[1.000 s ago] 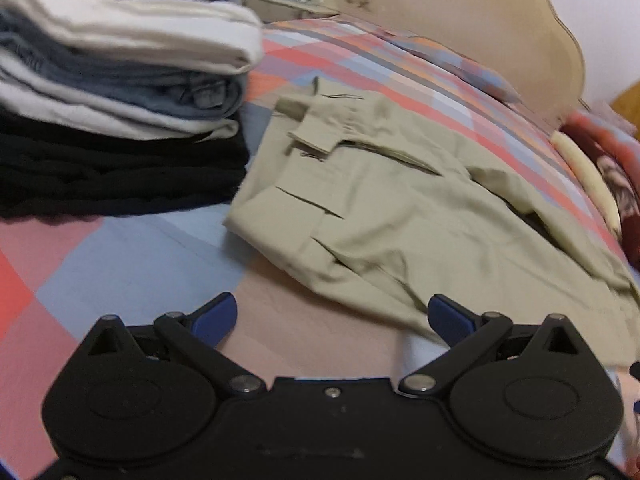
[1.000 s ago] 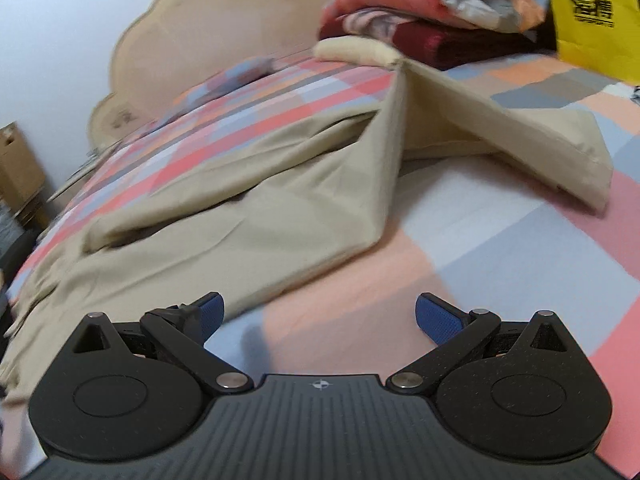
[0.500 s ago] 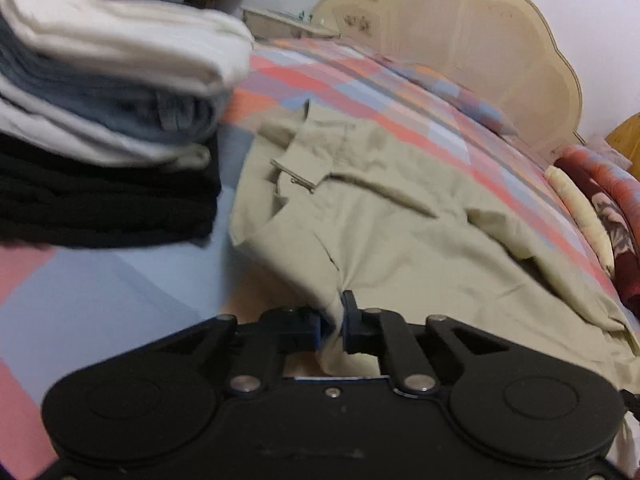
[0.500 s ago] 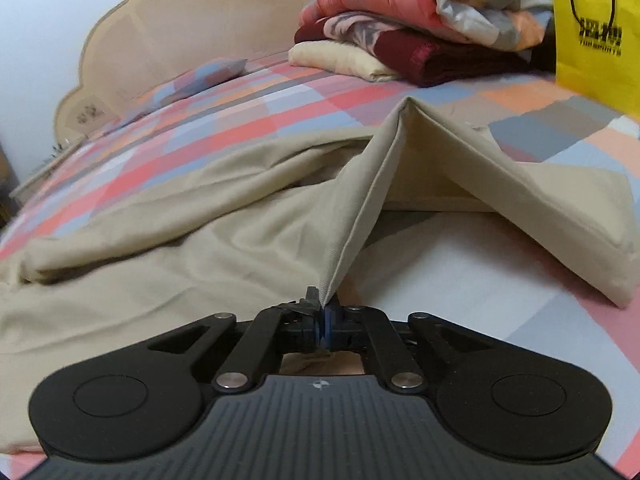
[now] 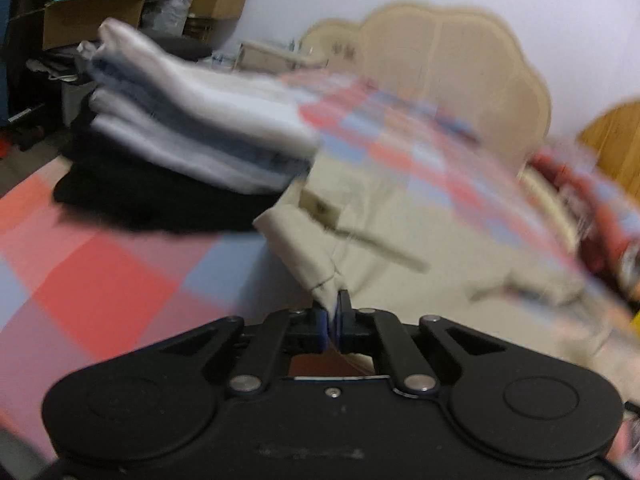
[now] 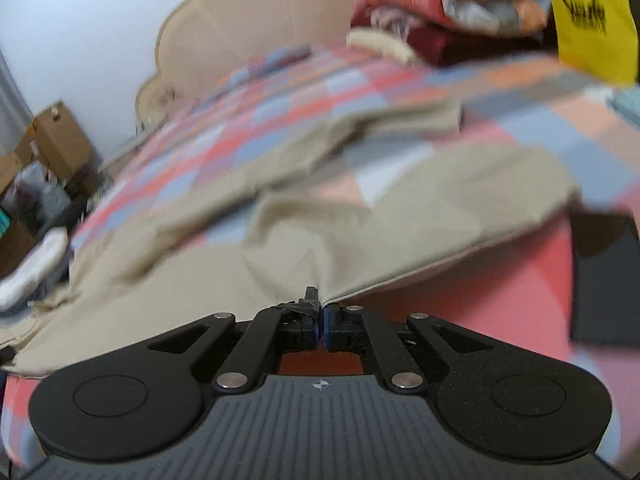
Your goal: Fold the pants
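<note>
The bed, covered in a checked spread of red, pink and blue squares, fills most of both views, with its scalloped beige headboard at the upper middle of the left wrist view and the upper left of the right wrist view. Both views are blurred.

The khaki pants lie spread and rumpled across the middle of the bed, one leg reaching toward the upper right of the right wrist view.

A stack of folded clothes, white and grey layers over black, sits at the left of the left wrist view, just beside the waist end of the pants. A pile of folded blankets lies at the upper right of the right wrist view, next to a yellow bag. Cardboard boxes stand beyond the bed at the upper left of the left wrist view.

The left tool is closed on a lifted corner of the pants near the waistband, at lower middle. The right tool is closed on the pants' edge, the cloth drawn up to its tips.
</note>
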`<state>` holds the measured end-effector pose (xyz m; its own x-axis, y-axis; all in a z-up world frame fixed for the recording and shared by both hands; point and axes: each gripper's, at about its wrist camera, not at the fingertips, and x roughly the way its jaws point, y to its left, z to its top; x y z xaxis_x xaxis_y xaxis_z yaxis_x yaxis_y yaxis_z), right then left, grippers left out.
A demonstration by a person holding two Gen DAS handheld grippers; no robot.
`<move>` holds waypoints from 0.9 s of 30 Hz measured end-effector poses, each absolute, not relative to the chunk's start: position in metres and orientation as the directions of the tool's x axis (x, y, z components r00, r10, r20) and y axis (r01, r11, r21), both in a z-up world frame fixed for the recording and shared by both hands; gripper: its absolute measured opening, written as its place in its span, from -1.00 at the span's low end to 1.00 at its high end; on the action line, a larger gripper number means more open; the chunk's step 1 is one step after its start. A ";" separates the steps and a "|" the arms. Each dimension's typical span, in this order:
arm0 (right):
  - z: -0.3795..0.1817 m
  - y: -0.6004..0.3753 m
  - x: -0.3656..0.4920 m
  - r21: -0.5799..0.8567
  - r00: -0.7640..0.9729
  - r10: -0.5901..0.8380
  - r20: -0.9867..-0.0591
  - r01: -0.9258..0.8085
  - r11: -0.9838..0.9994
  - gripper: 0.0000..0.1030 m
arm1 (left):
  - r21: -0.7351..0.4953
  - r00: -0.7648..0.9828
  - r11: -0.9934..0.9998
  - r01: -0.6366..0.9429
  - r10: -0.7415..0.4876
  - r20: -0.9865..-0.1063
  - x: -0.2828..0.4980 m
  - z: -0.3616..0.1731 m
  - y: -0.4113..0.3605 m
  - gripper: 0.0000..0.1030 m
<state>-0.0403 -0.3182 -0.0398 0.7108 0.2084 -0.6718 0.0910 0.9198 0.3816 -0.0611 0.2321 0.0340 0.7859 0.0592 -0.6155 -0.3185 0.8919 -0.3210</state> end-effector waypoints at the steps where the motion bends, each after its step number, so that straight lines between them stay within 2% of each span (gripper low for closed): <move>1: -0.049 -0.315 -0.044 0.363 0.690 0.197 -0.696 0.101 0.926 -0.97 | -0.285 0.754 0.904 -0.320 0.061 -0.653 -0.060 0.022 0.229 -0.91; 3: -0.073 -0.310 -0.047 0.349 0.650 0.193 -0.735 0.119 0.929 -0.94 | -0.253 0.709 0.905 -0.342 0.072 -0.702 -0.052 -0.005 0.227 -0.88; 5: -0.084 -0.309 -0.047 0.361 0.672 0.193 -0.715 0.118 0.925 -0.89 | -0.224 0.683 0.906 -0.359 0.091 -0.725 -0.047 -0.022 0.229 -0.69; 7: -0.080 -0.312 -0.046 0.383 0.685 0.209 -0.698 0.110 0.917 -0.48 | -0.219 0.688 0.906 -0.361 0.100 -0.719 -0.046 -0.025 0.227 -0.57; 9: -0.069 -0.319 -0.051 0.379 0.692 0.206 -0.691 0.104 0.920 0.60 | -0.209 0.690 0.909 -0.359 0.108 -0.716 -0.049 -0.014 0.228 0.02; 10: -0.061 -0.326 -0.056 0.369 0.712 0.185 -0.677 0.111 0.923 0.73 | -0.206 0.690 0.904 -0.375 0.124 -0.713 -0.052 -0.008 0.232 0.44; 12: -0.045 -0.342 -0.070 0.338 0.766 0.107 -0.634 0.151 0.929 0.80 | -0.219 0.715 0.896 -0.387 0.141 -0.685 -0.064 0.005 0.230 0.48; 17: -0.039 -0.406 -0.059 0.305 0.786 -0.068 -0.614 0.316 0.898 0.82 | -0.268 0.781 0.899 -0.347 0.119 -0.613 -0.076 0.047 0.229 0.59; 19: -0.043 -0.428 -0.043 0.289 0.796 -0.101 -0.597 0.330 0.899 0.91 | -0.265 0.798 0.914 -0.308 0.096 -0.595 -0.071 0.053 0.219 0.59; 22: -0.056 -0.457 -0.024 0.306 0.803 -0.099 -0.588 0.334 0.891 1.00 | -0.241 0.787 0.933 -0.266 0.067 -0.613 -0.050 0.045 0.202 0.59; 27: -0.076 -0.492 0.001 0.360 0.796 0.002 -0.605 0.271 0.893 1.00 | -0.244 0.764 0.938 -0.247 0.034 -0.645 -0.028 0.026 0.186 0.58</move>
<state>0.0011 -0.4916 -0.0759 0.7963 0.0022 -0.6049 0.2710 0.8928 0.3599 -0.0279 0.1856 0.0259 0.7639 0.0337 -0.6445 -0.2471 0.9378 -0.2439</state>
